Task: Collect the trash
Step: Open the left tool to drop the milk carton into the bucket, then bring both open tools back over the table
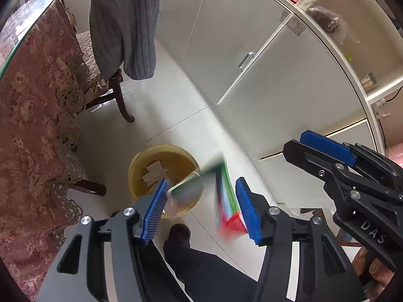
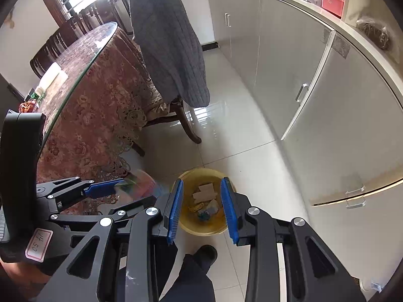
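Observation:
A yellow bin (image 1: 141,173) stands on the tiled floor and holds paper scraps; it also shows in the right wrist view (image 2: 204,224). My left gripper (image 1: 201,210) is open above the bin. A blurred green, red and white wrapper (image 1: 224,201) lies between its jaws, against the right pad; whether it is falling free I cannot tell. It shows as a blur by the left gripper (image 2: 136,185) in the right wrist view. My right gripper (image 2: 203,210) is open and empty, right above the bin, and also shows at the right of the left wrist view (image 1: 327,151).
A round table with a floral cloth (image 2: 88,95) stands to the left. A chair with a grey sweater (image 2: 166,40) is behind the bin. White cabinets (image 2: 314,88) run along the right. The person's foot (image 2: 204,254) is just before the bin.

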`<action>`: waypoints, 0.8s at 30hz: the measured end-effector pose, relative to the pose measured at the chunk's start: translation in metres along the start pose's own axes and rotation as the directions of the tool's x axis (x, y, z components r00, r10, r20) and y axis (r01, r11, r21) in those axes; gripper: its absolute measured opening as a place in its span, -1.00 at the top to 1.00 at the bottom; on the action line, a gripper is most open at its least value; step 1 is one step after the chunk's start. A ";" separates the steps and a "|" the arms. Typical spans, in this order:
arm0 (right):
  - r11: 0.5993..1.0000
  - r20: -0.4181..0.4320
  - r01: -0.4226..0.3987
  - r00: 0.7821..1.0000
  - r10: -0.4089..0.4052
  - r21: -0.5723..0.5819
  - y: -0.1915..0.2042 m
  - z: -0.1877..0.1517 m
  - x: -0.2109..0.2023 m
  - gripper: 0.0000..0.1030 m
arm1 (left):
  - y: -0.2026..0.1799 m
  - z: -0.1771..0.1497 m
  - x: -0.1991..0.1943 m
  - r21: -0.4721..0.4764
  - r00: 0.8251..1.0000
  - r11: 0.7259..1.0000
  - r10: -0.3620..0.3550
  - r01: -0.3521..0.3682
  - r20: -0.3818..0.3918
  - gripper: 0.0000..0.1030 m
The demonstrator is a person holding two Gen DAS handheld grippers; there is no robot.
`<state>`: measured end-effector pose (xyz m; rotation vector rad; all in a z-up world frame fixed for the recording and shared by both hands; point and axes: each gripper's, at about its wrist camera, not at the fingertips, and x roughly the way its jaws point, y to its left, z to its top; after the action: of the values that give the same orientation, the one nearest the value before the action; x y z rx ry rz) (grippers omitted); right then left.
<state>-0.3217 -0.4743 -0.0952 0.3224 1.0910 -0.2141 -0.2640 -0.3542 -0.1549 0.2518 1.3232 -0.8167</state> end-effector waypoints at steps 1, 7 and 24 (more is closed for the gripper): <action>1.000 0.002 0.000 1.000 0.000 0.001 0.000 0.000 0.000 0.40 | 0.000 0.000 0.000 0.002 1.000 1.000 0.001 -0.001 0.001 -0.08; 1.000 0.005 -0.001 1.000 0.001 0.000 0.000 0.000 0.000 0.40 | -0.001 0.002 -0.003 -0.004 1.000 1.000 -0.002 0.002 0.013 -0.08; 0.999 0.023 -0.016 1.000 0.016 -0.032 0.010 0.003 -0.008 0.40 | 0.006 0.004 -0.027 -0.033 0.997 0.999 0.021 -0.018 0.074 -0.06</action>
<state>-0.3197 -0.4657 -0.0850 0.2993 1.0673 -0.1856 -0.2573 -0.3418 -0.1305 0.2066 1.2616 -0.7807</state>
